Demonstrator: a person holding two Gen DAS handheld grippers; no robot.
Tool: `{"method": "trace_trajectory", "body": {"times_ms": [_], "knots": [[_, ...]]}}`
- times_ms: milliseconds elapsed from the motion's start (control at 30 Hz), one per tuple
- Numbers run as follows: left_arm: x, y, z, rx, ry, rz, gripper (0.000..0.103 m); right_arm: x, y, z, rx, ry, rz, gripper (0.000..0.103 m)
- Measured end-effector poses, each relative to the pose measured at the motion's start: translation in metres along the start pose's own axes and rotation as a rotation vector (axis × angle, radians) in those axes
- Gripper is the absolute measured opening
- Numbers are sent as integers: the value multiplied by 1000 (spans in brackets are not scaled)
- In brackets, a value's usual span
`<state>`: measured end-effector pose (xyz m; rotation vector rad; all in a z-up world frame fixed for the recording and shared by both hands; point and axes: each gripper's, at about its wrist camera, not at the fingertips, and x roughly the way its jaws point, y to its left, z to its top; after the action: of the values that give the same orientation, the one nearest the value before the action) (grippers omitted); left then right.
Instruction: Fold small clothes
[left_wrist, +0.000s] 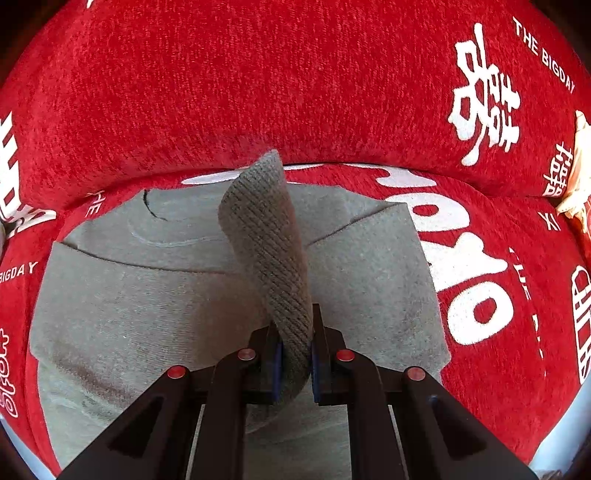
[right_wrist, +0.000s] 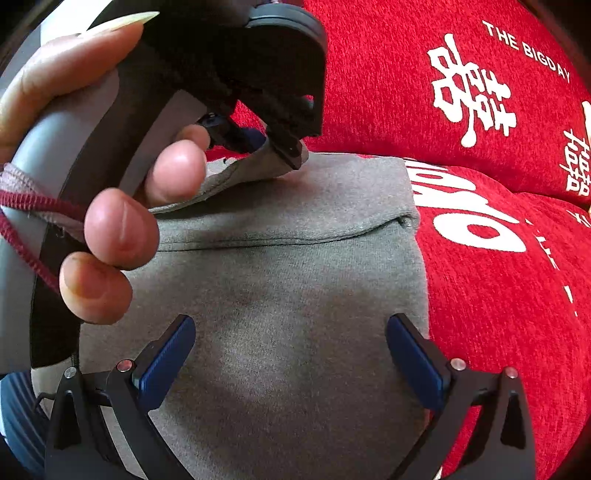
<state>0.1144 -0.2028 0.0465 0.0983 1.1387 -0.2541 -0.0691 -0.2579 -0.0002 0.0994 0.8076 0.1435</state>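
L tongs (left_wrist: 295, 354) pinch grey garment (left_wrist: 147, 302) cuff | R tongs (right_wrist: 291, 354) spread | hem cut off

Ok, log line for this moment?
left gripper: shut on ribbed cuff | right gripper: open over grey garment | red sofa

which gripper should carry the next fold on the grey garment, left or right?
Left. The left gripper is already shut on a ribbed cuff of the grey garment, lifted off the red cushion. The right gripper hangs open above the garment, holding nothing.
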Motion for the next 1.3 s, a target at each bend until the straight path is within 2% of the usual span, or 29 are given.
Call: {"method": "trace_trajectory", "body": {"times_ms": [400, 467, 500, 533, 600, 633, 733, 767, 833, 900, 967, 1000, 1067, 1167, 1300], "knots": [[28, -7, -4, 36, 72, -72, 14, 1, -1, 1, 2, -3, 6, 103], [27, -4, -5, 27, 70, -102, 41, 1, -1, 1, 2, -3, 6, 103], [26, -4, -5, 27, 67, -133, 73, 1, -1, 1, 2, -3, 6, 103], [23, -4, -5, 28, 56, -127, 91, 1, -1, 1, 2, -3, 6, 103], [16, -6, -6, 46, 7, -88, 91, 1, -1, 1, 3, -3, 7, 103], [16, -6, -5, 50, 12, -98, 91, 1, -1, 1, 4, -4, 8, 103], [10, 3, -4, 28, 23, -155, 91, 2, -1, 2, 4, -4, 9, 103], [3, 10, -4, 12, 16, -204, 91, 1, -1, 2, 5, -4, 9, 103], [-9, 21, -5, -8, -9, -248, 91, -2, -3, 3, 17, -10, 14, 103], [-24, 43, -10, -28, -48, -268, 91, -16, -7, 4, 48, -62, 4, 103], [-30, 63, -16, -35, -72, -221, 91, -31, -5, 12, 34, -133, -1, 103], [-33, 78, -19, -36, -86, -166, 91, -37, 1, 21, -1, -162, -6, 103], [-33, 104, -25, -55, -88, -93, 91, -38, 15, 40, -72, -181, -3, 103], [-31, 156, -39, -138, -86, -28, 91, -14, 35, 72, -150, -142, 5, 103], [-31, 221, -60, -292, -79, 15, 91, 36, 39, 105, -82, -53, 10, 103]]}}
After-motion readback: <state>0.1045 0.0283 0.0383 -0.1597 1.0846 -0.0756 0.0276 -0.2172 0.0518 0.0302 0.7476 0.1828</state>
